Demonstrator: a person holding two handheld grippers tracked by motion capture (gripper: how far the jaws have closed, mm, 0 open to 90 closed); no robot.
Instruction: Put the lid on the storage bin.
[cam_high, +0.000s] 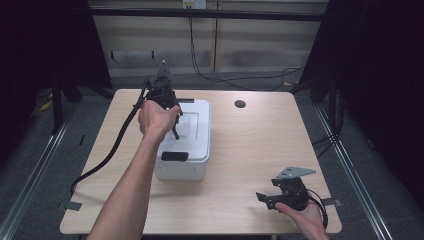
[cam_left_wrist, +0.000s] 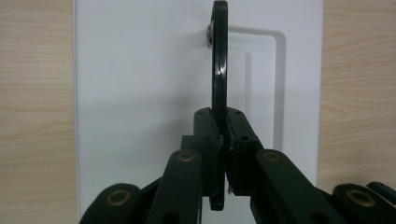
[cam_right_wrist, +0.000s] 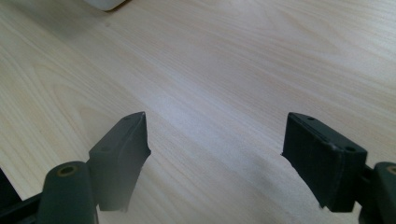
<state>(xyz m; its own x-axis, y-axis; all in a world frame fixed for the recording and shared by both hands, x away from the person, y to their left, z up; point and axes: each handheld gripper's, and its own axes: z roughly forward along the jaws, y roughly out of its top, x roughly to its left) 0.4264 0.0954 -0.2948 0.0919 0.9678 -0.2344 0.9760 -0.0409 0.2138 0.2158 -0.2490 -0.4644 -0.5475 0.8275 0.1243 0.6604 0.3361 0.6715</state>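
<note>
A white lidded box (cam_high: 186, 159) stands left of centre on the wooden table (cam_high: 260, 145). In the left gripper view, a thin black handle (cam_left_wrist: 219, 65) stands up on edge from a shallow recess in the white lid (cam_left_wrist: 140, 70). My left gripper (cam_left_wrist: 223, 135) is shut on that handle, its pads pressed against both sides. In the high view the left gripper (cam_high: 174, 126) points down onto the far half of the lid. My right gripper (cam_high: 265, 199) rests near the front right of the table. Its jaws stand open over bare wood (cam_right_wrist: 217, 140), holding nothing.
A black latch (cam_high: 174, 156) sits on the box's near edge. A dark round hole (cam_high: 240, 104) lies in the table behind the box to the right. The left gripper's thick cable (cam_high: 107, 155) trails off the left edge. Dark frames flank the table.
</note>
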